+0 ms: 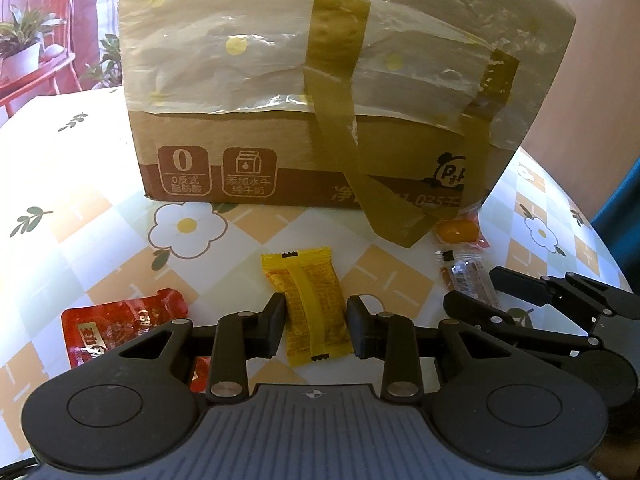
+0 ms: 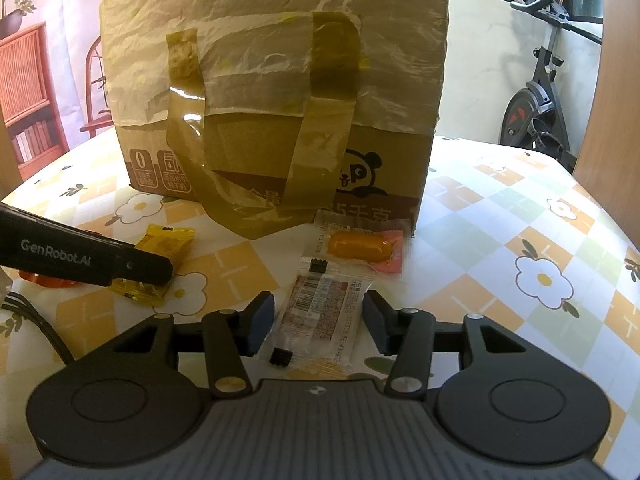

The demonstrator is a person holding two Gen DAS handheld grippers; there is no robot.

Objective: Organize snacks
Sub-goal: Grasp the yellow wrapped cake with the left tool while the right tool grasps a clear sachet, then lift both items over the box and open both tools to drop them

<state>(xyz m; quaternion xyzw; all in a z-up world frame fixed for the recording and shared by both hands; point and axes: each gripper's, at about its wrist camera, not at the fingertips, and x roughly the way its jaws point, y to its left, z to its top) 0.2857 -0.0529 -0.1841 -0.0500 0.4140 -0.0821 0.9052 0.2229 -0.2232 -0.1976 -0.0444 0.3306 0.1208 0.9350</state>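
Observation:
A yellow snack packet [image 1: 314,306] lies on the flowered tablecloth [image 1: 100,208], between the fingers of my open left gripper [image 1: 316,330], which stand on either side of it with small gaps. It also shows in the right wrist view [image 2: 160,258]. A clear packet with a barcode label [image 2: 320,314] lies between the fingers of my open right gripper [image 2: 318,326]; it also shows in the left wrist view [image 1: 466,278]. An orange jelly packet [image 2: 360,246] lies just beyond it, by the cardboard box [image 2: 276,92]. A red packet [image 1: 120,326] lies left of my left gripper.
The taped cardboard box [image 1: 320,100] stands close ahead of both grippers. The table's right edge [image 2: 600,216] drops off toward an exercise bike [image 2: 540,92]. A red chair with a potted plant [image 1: 28,48] stands beyond the table's left side.

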